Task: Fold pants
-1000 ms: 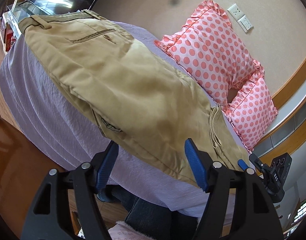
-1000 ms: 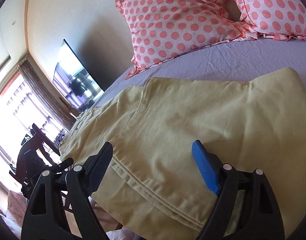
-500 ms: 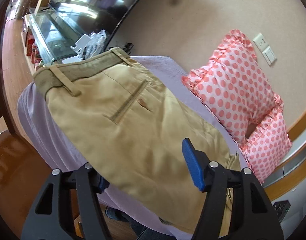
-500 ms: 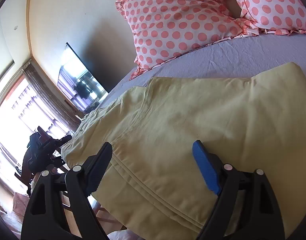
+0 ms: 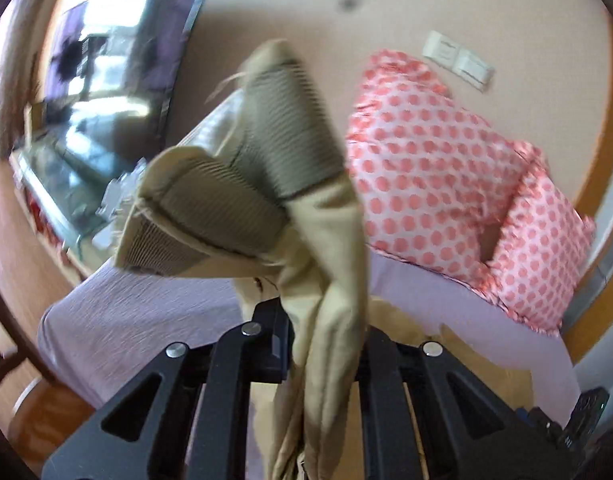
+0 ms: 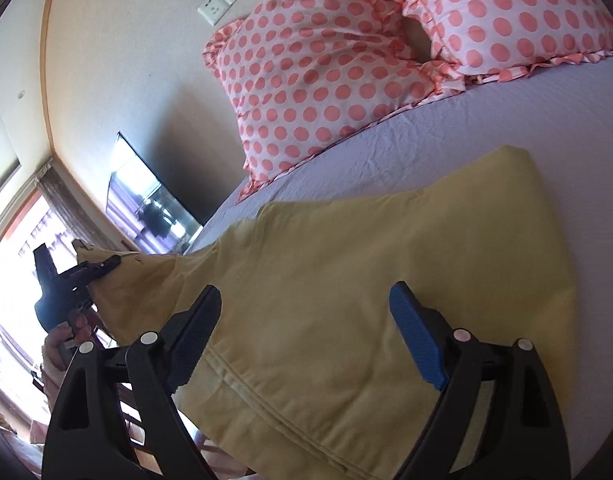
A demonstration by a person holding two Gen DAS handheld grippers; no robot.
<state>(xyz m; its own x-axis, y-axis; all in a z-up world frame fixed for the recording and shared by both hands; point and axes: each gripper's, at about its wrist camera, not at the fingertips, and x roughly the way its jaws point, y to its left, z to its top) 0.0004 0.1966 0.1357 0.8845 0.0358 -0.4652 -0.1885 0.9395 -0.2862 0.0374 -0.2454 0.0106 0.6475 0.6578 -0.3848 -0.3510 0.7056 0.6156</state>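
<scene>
- Lavender-sheeted bed [image 6: 446, 136] filled both views, with two pink polka-dot pillows [image 6: 330, 72] leaning on the beige wall at 12 to 1 o'clock and a dark flat television [image 5: 118, 72] at 10 o'clock in the left wrist view.
- Khaki cotton pants [image 6: 366, 280] lay spread flat across the bed in the right wrist view, the far end rising off the sheet toward 9 o'clock.
- Left gripper [image 5: 326, 332] had its fingers closed tight on a bunched waistband end of the pants, which stood up from the pinch toward 12 o'clock, showing the ribbed inner band; the picture was blurred.
- From the right wrist view, the same left gripper appeared small at 9 o'clock, clamped on the lifted cloth, with the person's hand [image 6: 66, 336] beneath it.
- Right gripper [image 6: 306, 328] hung over the near part of the pants at 6 o'clock, its blue-padded fingers [image 6: 414, 336] spread wide and gripping nothing.
</scene>
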